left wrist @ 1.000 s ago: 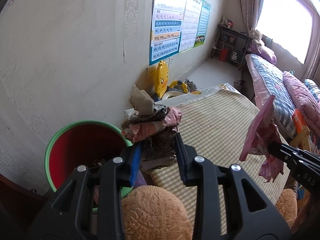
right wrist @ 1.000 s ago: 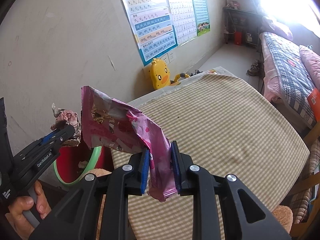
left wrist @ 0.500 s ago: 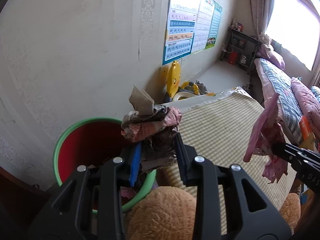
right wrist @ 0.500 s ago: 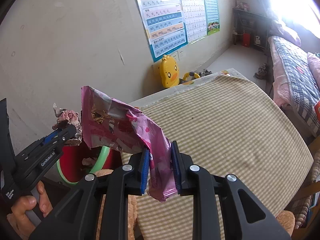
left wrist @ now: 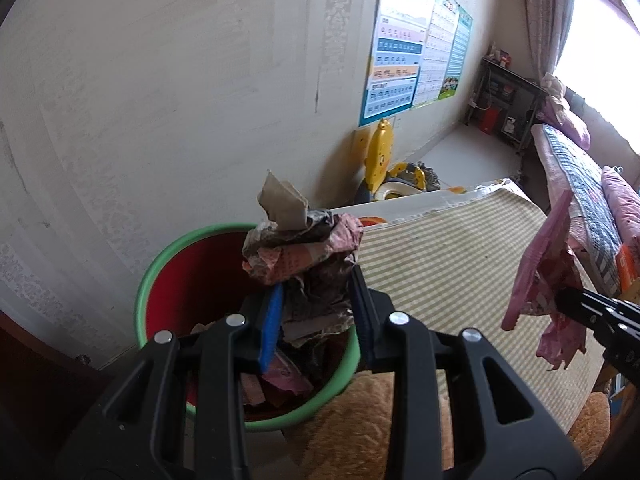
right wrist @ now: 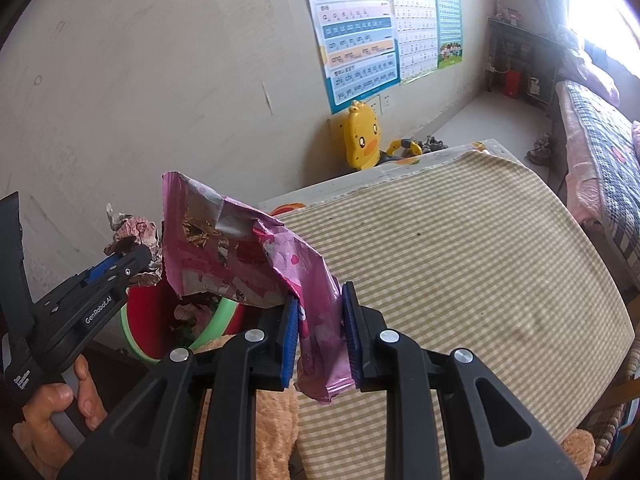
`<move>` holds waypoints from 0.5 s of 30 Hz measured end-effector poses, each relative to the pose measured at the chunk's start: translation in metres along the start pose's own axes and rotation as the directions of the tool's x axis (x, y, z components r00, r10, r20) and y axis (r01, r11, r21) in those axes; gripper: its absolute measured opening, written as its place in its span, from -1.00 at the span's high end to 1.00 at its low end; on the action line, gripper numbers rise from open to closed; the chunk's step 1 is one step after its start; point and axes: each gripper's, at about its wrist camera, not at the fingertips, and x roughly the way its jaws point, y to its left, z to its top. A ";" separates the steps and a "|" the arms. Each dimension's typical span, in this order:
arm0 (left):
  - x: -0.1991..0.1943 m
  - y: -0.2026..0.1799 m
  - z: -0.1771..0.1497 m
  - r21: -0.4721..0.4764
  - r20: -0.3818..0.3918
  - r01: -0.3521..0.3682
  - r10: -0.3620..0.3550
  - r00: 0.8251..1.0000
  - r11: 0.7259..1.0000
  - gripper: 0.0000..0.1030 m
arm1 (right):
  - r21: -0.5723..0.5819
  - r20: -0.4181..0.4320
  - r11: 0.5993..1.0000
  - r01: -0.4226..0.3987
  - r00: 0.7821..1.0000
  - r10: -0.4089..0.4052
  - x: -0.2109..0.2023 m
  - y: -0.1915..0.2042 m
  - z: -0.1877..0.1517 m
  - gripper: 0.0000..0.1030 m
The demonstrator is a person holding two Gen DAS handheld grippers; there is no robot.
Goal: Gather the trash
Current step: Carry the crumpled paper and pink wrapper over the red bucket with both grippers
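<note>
"GenRobot.AI" reads along the left gripper [left wrist: 316, 320], clamped on crumpled wrappers [left wrist: 304, 256] over the red bin [left wrist: 180, 280], while the right gripper [right wrist: 320, 336] pinches a pink bag [right wrist: 240, 256] by the checked tabletop's [right wrist: 460, 280] edge.

Crumpled wad [left wrist: 301, 257] now over bin [left wrist: 168, 280] (left).

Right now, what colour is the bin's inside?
Red inside the bin, with a green rim; the left wrist view shows it best.

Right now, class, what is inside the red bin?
The bin holds crumpled wrappers and paper scraps on its floor. The wad in the left hand-held gripper covers part of the inside.
</note>
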 end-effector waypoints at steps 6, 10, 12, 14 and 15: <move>0.007 0.019 -0.002 -0.027 -0.018 -0.030 0.030 0.999 0.999 0.40 | -0.017 -0.016 1.000 -0.012 1.000 0.012 0.009 0.011 0.000 0.61; 0.011 0.029 -0.005 -0.039 -0.029 -0.048 0.047 0.998 0.998 0.40 | -0.027 -0.027 0.999 -0.019 0.999 0.018 0.014 0.016 0.001 0.61; 0.015 0.033 -0.006 -0.044 -0.036 -0.057 0.056 0.998 0.997 0.40 | -0.032 -0.031 0.999 -0.022 0.999 0.021 0.018 0.019 0.004 0.61; 0.016 0.036 -0.007 -0.050 -0.041 -0.064 0.062 0.997 0.997 0.40 | -0.038 -0.033 0.999 -0.024 0.999 0.023 0.020 0.022 0.004 0.61; 0.017 0.037 -0.008 -0.052 -0.043 -0.067 0.065 0.997 0.996 0.40 | -0.040 -0.035 0.999 -0.025 0.999 0.024 0.021 0.024 0.004 0.61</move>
